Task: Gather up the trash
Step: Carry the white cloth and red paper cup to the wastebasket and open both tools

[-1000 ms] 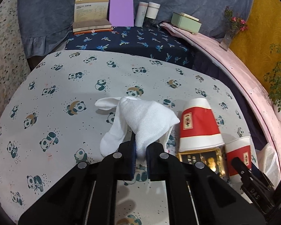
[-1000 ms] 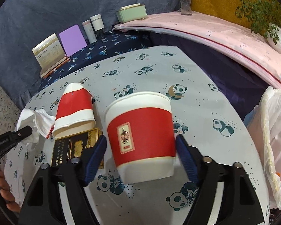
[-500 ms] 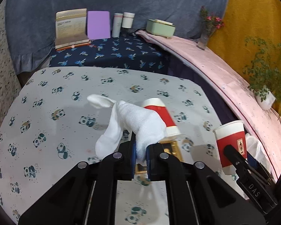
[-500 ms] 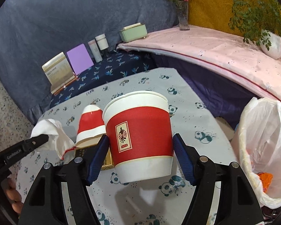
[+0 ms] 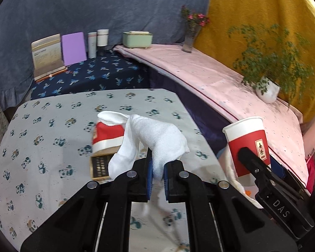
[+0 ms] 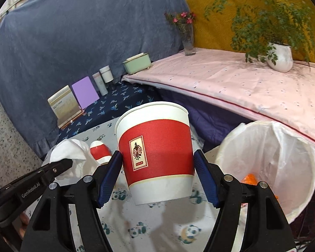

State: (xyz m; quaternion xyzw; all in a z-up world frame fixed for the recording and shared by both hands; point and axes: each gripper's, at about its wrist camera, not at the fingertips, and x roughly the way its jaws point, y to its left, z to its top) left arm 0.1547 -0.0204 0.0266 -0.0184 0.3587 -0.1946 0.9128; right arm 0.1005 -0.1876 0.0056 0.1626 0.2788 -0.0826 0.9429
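Note:
My left gripper [image 5: 157,168] is shut on a crumpled white tissue [image 5: 155,134], lifted above the panda-print table [image 5: 42,147]. In the right wrist view the right gripper [image 6: 157,168] is shut on a red and white paper cup [image 6: 157,153], held upright in the air beside the white-lined trash bin [image 6: 283,168]. That cup [image 5: 247,140] shows at the right of the left wrist view too. A second red and white cup [image 5: 107,136] lies on its side on the table, resting on a dark box with gold print [image 5: 99,166]. The tissue [image 6: 73,153] appears left of the held cup.
A pink-covered bench [image 6: 241,79] runs behind the bin with a potted plant [image 6: 280,56] and a flower vase [image 6: 188,42]. On the dark blue cloth at the back stand a card holder [image 5: 47,56], a purple card [image 5: 73,48], two tubes and a green box [image 5: 137,38].
Both grippers have risen and swung right with their loads. The cup went from just above the table to beside the bin. The tissue lifted away from the lying cup.

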